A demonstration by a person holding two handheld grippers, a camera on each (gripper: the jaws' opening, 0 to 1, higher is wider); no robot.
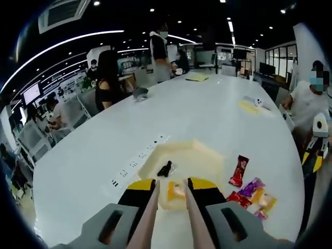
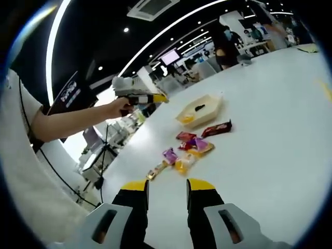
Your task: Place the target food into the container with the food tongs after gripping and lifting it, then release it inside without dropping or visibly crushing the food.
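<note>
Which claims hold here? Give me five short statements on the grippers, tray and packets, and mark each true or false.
1. The left gripper grips tongs. True.
2. The right gripper is shut on a packet. False: its fingers stand apart with nothing between them.
3. A small black item lies in the tray. True.
4. The packets lie inside the tray. False: they lie on the table beside it.
5. A yellow piece of food sits between the tong tips. True.
</note>
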